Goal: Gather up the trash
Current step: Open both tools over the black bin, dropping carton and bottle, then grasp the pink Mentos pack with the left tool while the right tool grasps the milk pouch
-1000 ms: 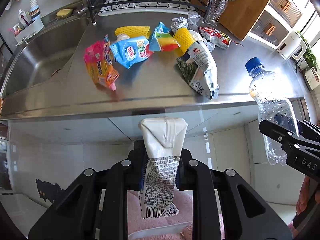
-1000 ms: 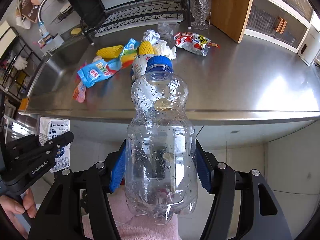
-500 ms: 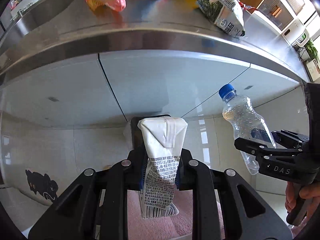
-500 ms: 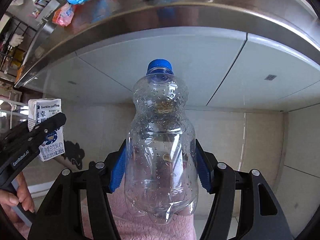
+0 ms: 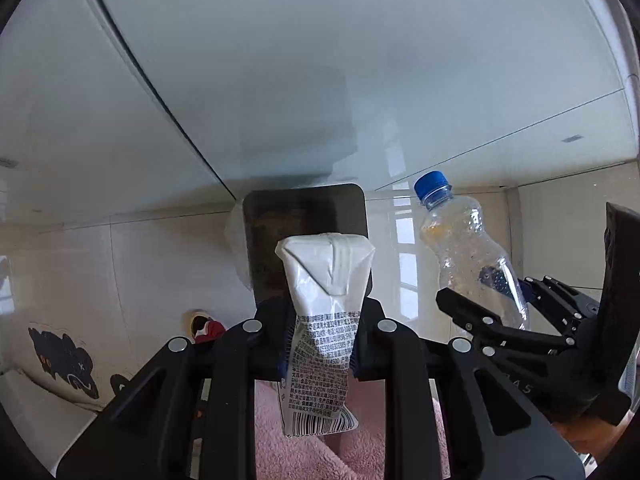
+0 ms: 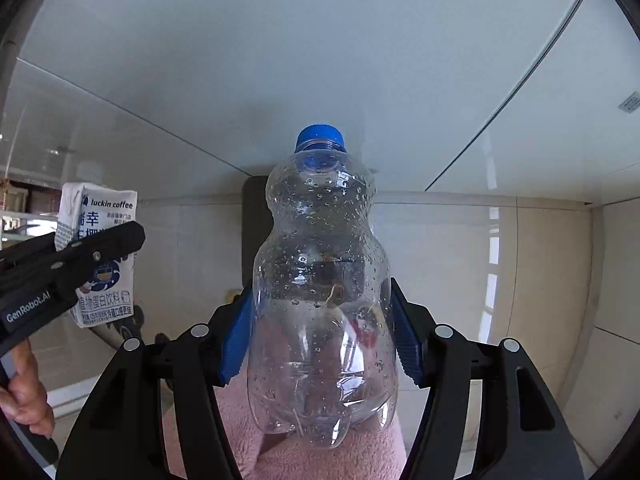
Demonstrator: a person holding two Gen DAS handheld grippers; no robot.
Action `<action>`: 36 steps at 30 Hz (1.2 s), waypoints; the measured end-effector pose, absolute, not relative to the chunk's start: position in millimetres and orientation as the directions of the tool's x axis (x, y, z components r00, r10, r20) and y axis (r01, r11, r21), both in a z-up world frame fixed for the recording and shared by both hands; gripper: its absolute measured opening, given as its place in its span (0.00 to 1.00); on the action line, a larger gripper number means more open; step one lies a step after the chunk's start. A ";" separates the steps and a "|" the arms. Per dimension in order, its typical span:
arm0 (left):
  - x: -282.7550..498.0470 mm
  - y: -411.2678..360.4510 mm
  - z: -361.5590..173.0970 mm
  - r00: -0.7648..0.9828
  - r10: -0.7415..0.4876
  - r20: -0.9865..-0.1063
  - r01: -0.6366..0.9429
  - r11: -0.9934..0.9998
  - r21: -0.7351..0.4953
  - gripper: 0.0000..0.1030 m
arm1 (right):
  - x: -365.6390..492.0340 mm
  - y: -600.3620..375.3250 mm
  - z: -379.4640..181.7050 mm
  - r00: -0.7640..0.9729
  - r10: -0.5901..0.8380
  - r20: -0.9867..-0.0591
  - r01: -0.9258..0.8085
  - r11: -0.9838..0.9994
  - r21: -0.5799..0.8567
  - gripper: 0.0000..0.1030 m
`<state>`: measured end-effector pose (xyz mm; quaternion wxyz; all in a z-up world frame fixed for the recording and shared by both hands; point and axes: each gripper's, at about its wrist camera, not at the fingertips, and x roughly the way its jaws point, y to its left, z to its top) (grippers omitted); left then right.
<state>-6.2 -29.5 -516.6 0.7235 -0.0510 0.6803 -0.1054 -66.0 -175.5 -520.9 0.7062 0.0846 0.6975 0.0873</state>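
Your left gripper (image 5: 320, 344) was clamped on a flattened white drink carton (image 5: 324, 332), and your right gripper (image 6: 320, 332) squeezed a clear plastic bottle with a blue cap (image 6: 322, 292), both above a dark square bin (image 5: 280, 236).

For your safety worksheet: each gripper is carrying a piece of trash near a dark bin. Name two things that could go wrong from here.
1. The carton is pinched flat in the left gripper; leftover drink might squeeze out.
2. The plastic bottle, round and smooth, could slip from the right gripper and miss the dark bin, which shows only partly behind both items.
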 end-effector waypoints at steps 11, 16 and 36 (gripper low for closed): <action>15.2 -18.5 -565.5 -0.018 -0.281 -0.960 0.017 0.960 -0.281 0.19 | -53.4 -156.3 -580.2 -0.060 0.251 -0.966 0.006 0.968 0.251 0.61; 15.8 -21.1 -556.1 -0.004 -0.278 -0.961 0.011 0.960 -0.278 0.40 | -53.9 -152.0 -575.6 -0.047 0.263 -0.964 0.017 0.965 0.262 0.74; -15.3 9.3 -405.0 0.220 -0.186 -0.958 0.008 0.982 -0.189 0.58 | -48.2 -181.4 -432.4 0.175 0.151 -0.973 -0.131 0.983 0.129 0.80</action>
